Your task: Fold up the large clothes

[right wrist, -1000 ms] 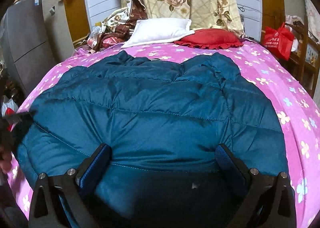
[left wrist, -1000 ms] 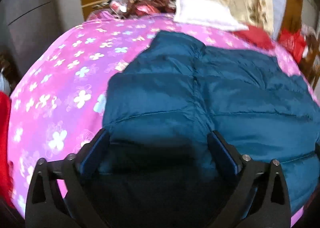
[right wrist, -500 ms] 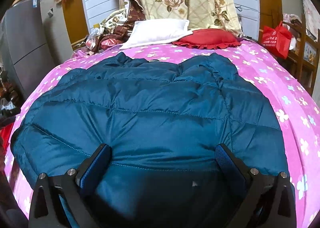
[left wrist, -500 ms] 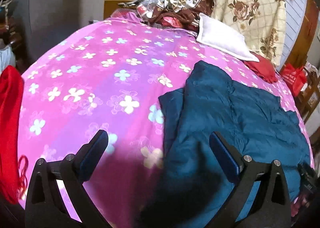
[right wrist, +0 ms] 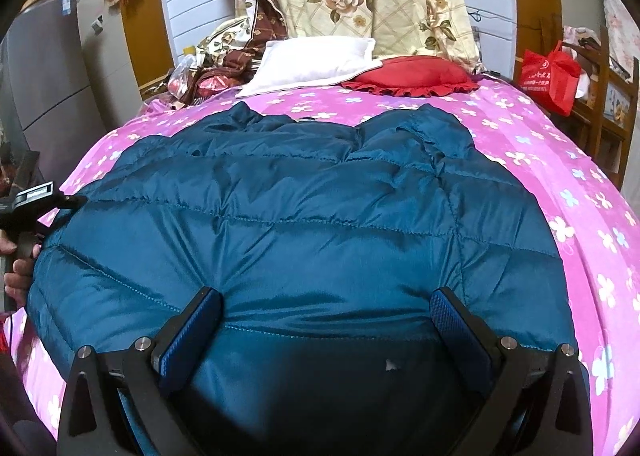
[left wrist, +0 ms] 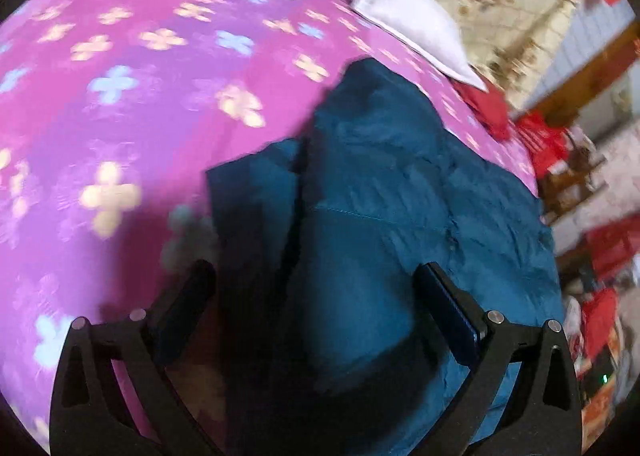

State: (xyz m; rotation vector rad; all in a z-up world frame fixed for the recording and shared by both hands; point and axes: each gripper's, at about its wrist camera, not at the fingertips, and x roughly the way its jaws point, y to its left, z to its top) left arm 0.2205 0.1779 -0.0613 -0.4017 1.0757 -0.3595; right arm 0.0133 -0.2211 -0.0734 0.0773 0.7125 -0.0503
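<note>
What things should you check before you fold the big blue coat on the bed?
1. Blue coat lies spread on the pink bedspread: ok.
2. Left gripper open, over the coat's left edge: ok.
3. Right gripper open, over the near hem: ok.
4. Either gripper holding fabric: not ok, both show nothing clamped.
5. White pillow and red cushion lie apart from the coat: ok.
6. Coat smooth: not ok, it is wrinkled near the far end.
</note>
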